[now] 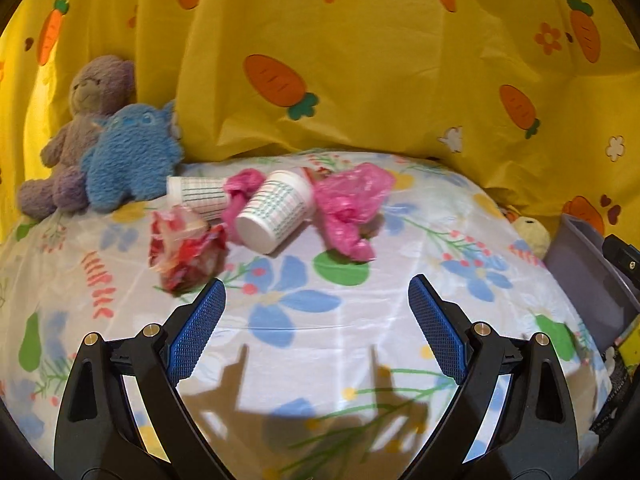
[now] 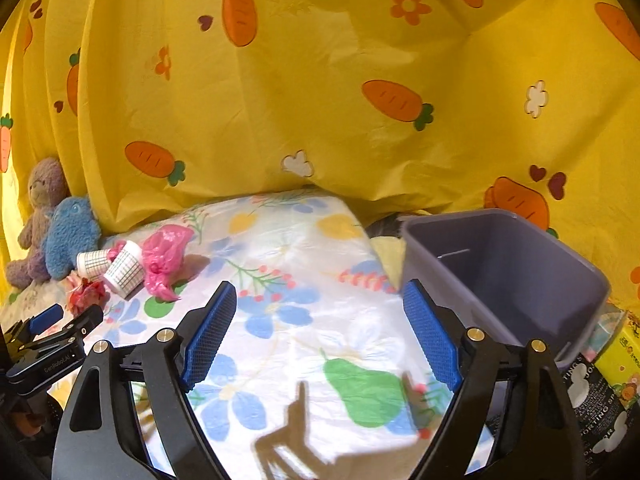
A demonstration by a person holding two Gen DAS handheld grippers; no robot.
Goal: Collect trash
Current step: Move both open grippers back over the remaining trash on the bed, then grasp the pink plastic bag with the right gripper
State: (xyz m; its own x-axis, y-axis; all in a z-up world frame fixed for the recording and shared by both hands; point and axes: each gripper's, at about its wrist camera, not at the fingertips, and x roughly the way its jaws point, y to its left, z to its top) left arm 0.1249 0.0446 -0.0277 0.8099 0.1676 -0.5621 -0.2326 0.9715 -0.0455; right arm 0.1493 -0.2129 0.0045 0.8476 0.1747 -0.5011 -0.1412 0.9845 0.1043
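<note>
The trash lies in one loose cluster at the far left of the worktop [image 1: 360,344], which is covered by a white cloth printed with flowers and fruit. Counted, it comes to two paper cups, two pink plastic bags and one red-and-white wrapper. The nearer cup [image 1: 274,216] lies on its side with its base turned toward the left wrist camera; the farther cup [image 1: 196,196] also lies on its side, just behind and left of it. A small knotted pink bag [image 1: 240,196] sits between the two cups, touching both, and the larger pink bag [image 1: 350,208] is crumpled just right of the nearer cup. The crumpled wrapper [image 1: 186,250] lies closest to the left gripper [image 1: 316,340], just beyond its left fingertip. That gripper's fingers are spread wide and hold nothing. The right gripper [image 2: 320,340] is likewise spread wide and holds nothing, above bare cloth and well apart from the cluster. One grey bin [image 2: 504,276] stands open at the right edge of the worktop, just beside the right gripper's right finger. Two soft toys sit behind the trash against the yellow carrot-print curtain [image 1: 360,60]: a purple bear [image 1: 80,128] and a blue plush [image 1: 132,156] leaning together.
</note>
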